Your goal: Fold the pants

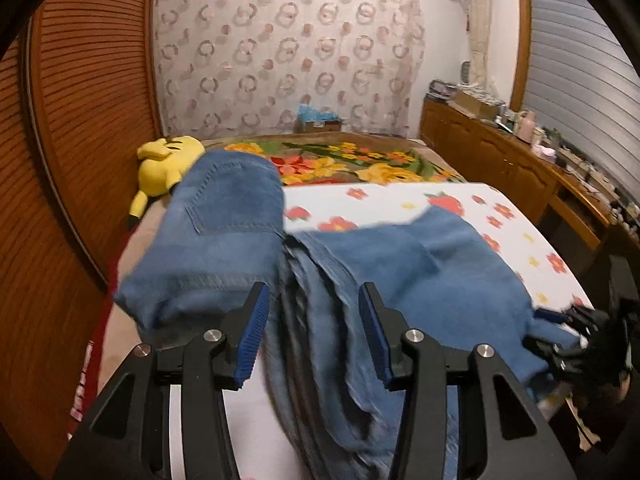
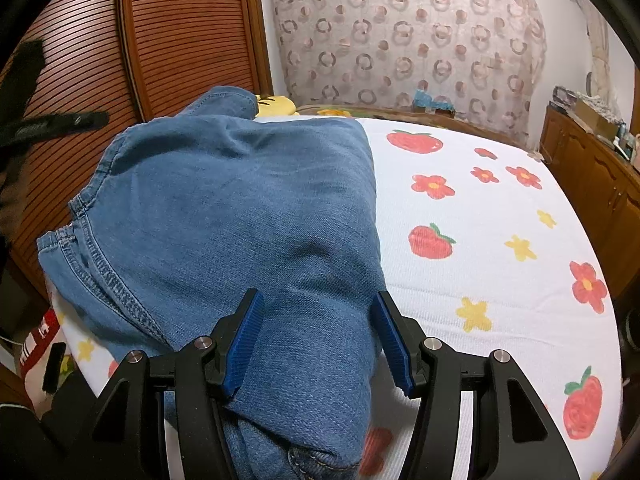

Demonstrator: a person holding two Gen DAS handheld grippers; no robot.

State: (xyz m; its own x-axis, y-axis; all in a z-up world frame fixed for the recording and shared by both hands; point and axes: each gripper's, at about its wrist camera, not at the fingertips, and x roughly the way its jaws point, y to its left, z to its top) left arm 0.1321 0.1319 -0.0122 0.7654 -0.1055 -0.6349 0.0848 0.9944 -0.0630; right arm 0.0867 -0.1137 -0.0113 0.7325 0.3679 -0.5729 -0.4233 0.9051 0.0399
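Jeans [image 2: 240, 208] lay part-folded on the sheet [image 2: 480, 240], toward its left edge. L gripper [image 1: 312, 332] gaped over cloth, gripping nothing; R gripper [image 2: 316, 340] straddled a fold unpinched, prob. to steady it.

No readable text, labels, brands or numbers anywhere. White marks on a red cloth [image 2: 38, 340] just left of the bed sheet [image 2: 480, 280], at its near corner, are too blurred and cut off to read.
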